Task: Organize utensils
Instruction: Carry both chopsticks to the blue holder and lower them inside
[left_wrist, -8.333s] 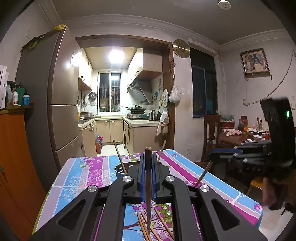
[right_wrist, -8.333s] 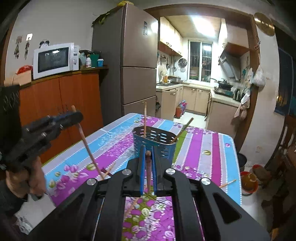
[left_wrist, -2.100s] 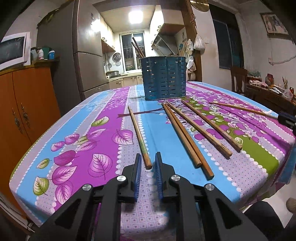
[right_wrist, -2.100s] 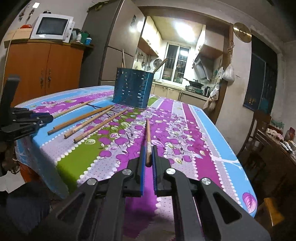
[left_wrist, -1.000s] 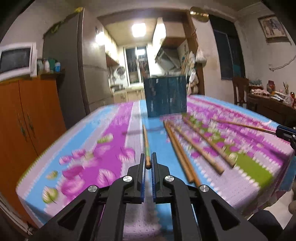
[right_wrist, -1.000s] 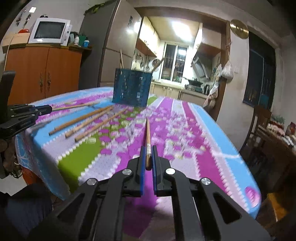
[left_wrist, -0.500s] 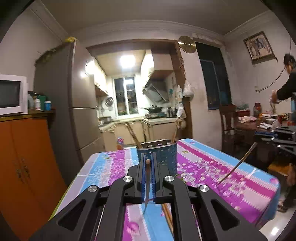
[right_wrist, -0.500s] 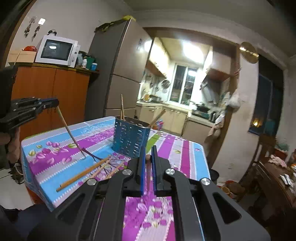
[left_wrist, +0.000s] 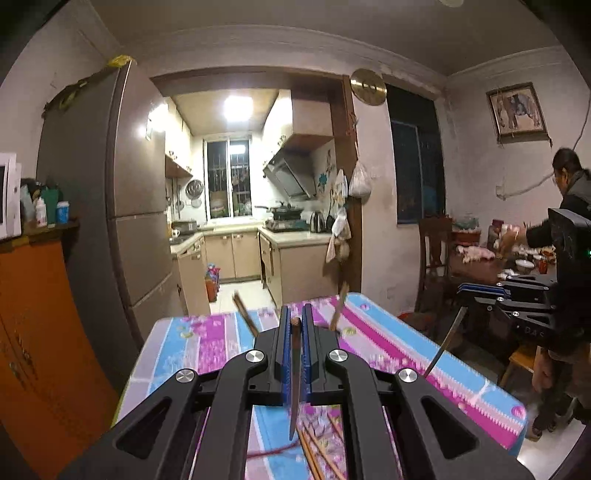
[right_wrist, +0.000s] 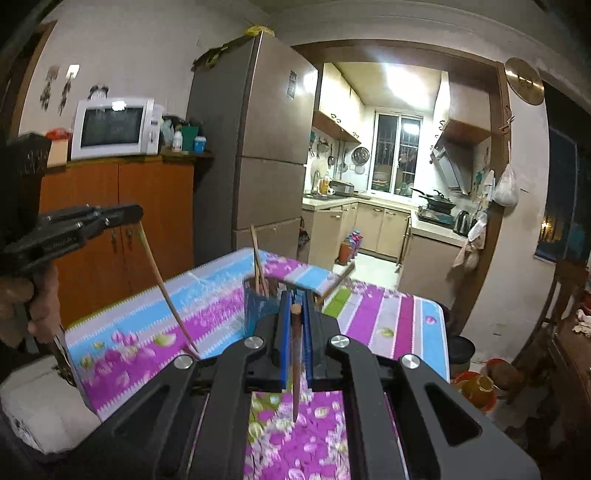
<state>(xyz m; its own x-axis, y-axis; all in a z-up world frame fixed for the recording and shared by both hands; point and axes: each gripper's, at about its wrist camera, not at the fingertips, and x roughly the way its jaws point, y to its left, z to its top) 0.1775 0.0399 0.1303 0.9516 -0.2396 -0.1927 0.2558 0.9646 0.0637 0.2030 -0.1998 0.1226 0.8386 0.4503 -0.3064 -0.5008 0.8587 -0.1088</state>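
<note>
My left gripper (left_wrist: 294, 325) is shut on a brown chopstick (left_wrist: 294, 373) that hangs point down above the table. My right gripper (right_wrist: 295, 312) is shut on another chopstick (right_wrist: 296, 365), also point down. The blue perforated utensil holder (right_wrist: 258, 302) stands just beyond the right gripper's fingers with chopsticks (right_wrist: 257, 254) standing in it. In the left wrist view the holder is hidden behind the gripper; only chopstick ends (left_wrist: 244, 314) stick out. Loose chopsticks (left_wrist: 314, 450) lie on the floral tablecloth (left_wrist: 207, 343) below. Each gripper shows in the other's view, the left gripper (right_wrist: 125, 214) at left, the right gripper (left_wrist: 476, 291) at right.
An orange cabinet (right_wrist: 122, 225) with a microwave (right_wrist: 114, 127) and a tall fridge (right_wrist: 258, 147) stand left of the table. The kitchen doorway (left_wrist: 240, 221) lies beyond. A person (left_wrist: 569, 206) stands at a second table with a chair (left_wrist: 436, 254) at the right.
Both grippers closed on chopsticks lying on the table, then lifted them high and tilted them point down. They now hover near the holder, closer than half a second ago.
</note>
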